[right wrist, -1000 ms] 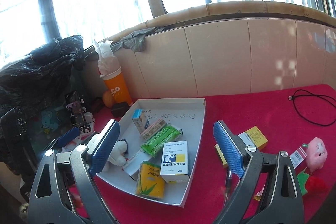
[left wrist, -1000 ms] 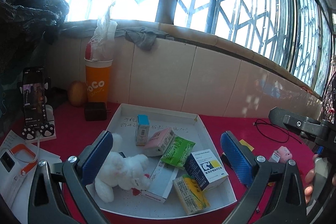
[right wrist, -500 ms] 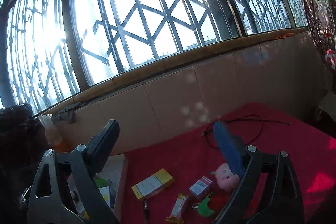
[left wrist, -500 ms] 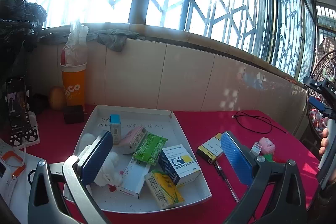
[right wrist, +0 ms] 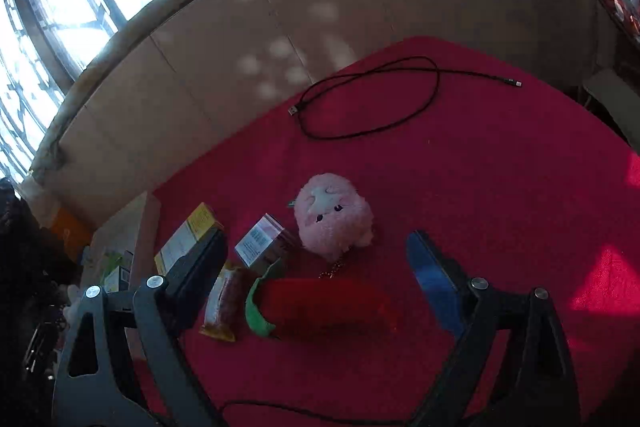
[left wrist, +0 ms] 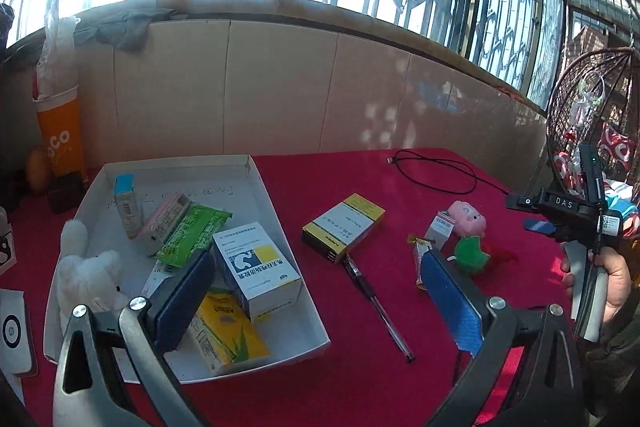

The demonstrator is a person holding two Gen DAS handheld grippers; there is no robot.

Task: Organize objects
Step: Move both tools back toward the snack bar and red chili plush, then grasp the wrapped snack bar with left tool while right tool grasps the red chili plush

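Note:
A white tray (left wrist: pixel 262 175) on the red table holds a white plush toy (left wrist: pixel 86 273), several medicine boxes, a green packet (left wrist: pixel 192 233) and a yellow carton (left wrist: pixel 228 335). Outside it lie a yellow-and-white box (left wrist: pixel 344 225), a pen (left wrist: pixel 378 307), a snack bar (right wrist: pixel 224 301), a small box (right wrist: pixel 264 243), a pink plush pig (right wrist: pixel 332 217) and a red chilli plush (right wrist: pixel 320 303). My left gripper (left wrist: pixel 316 301) is open and empty above the tray's right edge. My right gripper (right wrist: pixel 316 263) is open and empty, its jaws either side of the chilli plush and above it.
A black cable (right wrist: pixel 372 99) loops at the back of the red table. An orange cup (left wrist: pixel 60 143) and a dark block (left wrist: pixel 64 187) stand by the tiled wall at the left. The right gripper's handle and hand (left wrist: pixel 592 259) show at the right edge.
My left gripper has swung right from over the tray towards the loose items. My right gripper has turned right and dropped down over the pink pig and chilli plush.

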